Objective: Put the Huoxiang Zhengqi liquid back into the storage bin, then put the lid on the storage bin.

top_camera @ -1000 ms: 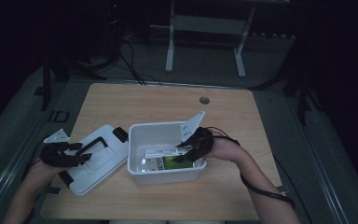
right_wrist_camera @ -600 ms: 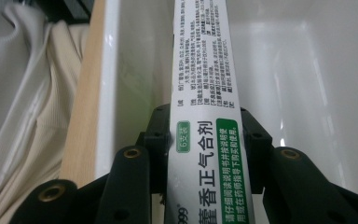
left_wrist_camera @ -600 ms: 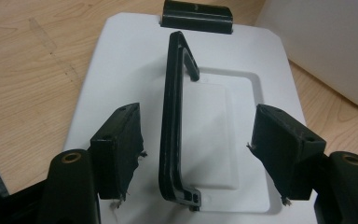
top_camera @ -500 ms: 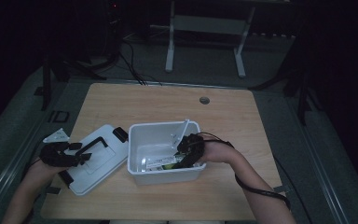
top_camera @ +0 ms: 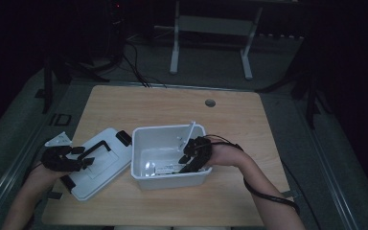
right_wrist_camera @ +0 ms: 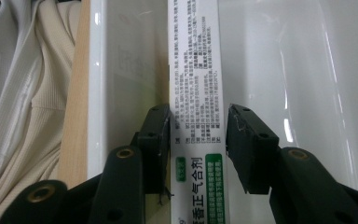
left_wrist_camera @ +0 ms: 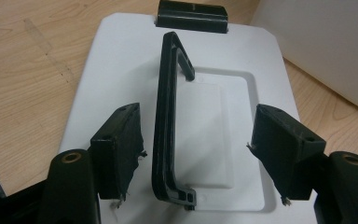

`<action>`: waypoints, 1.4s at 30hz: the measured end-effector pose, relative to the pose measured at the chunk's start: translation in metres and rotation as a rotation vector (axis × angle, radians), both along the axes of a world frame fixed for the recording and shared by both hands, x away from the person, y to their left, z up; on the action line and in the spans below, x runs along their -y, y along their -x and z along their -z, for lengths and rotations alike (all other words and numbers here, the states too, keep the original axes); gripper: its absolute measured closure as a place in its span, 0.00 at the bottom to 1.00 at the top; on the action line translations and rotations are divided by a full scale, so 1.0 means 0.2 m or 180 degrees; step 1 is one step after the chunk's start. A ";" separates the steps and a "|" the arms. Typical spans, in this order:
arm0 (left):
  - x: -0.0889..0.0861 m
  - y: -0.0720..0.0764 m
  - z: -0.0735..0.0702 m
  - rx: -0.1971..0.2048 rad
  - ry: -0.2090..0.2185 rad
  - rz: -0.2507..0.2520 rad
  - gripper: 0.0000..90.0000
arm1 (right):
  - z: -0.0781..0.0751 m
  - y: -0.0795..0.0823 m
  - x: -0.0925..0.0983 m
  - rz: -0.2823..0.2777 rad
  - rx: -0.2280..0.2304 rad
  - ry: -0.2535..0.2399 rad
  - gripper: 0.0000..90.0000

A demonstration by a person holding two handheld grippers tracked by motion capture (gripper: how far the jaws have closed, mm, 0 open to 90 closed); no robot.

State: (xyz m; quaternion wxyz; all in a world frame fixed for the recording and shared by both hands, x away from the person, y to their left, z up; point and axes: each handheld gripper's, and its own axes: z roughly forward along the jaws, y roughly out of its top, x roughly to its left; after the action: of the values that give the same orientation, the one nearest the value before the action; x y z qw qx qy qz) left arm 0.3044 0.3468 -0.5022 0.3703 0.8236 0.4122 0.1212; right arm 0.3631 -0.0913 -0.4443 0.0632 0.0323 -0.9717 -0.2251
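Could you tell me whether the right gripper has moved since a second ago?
Yes. The right gripper has dropped from the far right rim down into the white plastic box, its jaws just opening around the white printed carton there.

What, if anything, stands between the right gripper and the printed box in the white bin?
Nothing visible does. The right gripper is down inside the white bin. Its tongs have just been opening and stand on either side of the printed box, which lies on the bin's floor close beside one wall.
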 end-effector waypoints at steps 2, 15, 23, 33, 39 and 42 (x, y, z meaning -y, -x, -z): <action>0.00 0.00 0.00 -0.0003 -0.0016 0.0003 0.37 | -0.02 0.00 0.01 0.0017 0.0009 -0.0052 0.61; -0.01 -0.03 -0.02 -0.0112 0.0035 -0.0121 0.42 | -0.19 -0.04 0.24 0.0622 0.0105 -0.0874 0.32; 0.01 -0.05 -0.02 -0.0224 -0.0036 -0.0098 0.47 | -0.25 -0.01 0.53 0.1328 0.0367 -0.1617 0.20; 0.05 -0.13 -0.01 -0.0329 -0.0159 -0.0087 0.58 | -0.08 0.02 0.93 0.2242 0.0497 -0.1786 0.19; 0.08 -0.15 0.01 -0.0232 -0.0349 0.0005 0.74 | 0.10 0.08 1.06 0.2500 0.0446 -0.1693 0.19; 0.07 -0.15 0.02 -0.0268 -0.0219 0.0053 0.87 | 0.19 0.12 1.10 0.2593 0.0396 -0.1692 0.19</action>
State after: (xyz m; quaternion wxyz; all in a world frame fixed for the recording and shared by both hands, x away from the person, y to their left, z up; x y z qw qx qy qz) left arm 0.3351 0.3320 -0.5053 0.3251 0.8436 0.4161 0.0976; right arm 0.3382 -0.3122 -0.4816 -0.0987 -0.3220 -0.8162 -0.4694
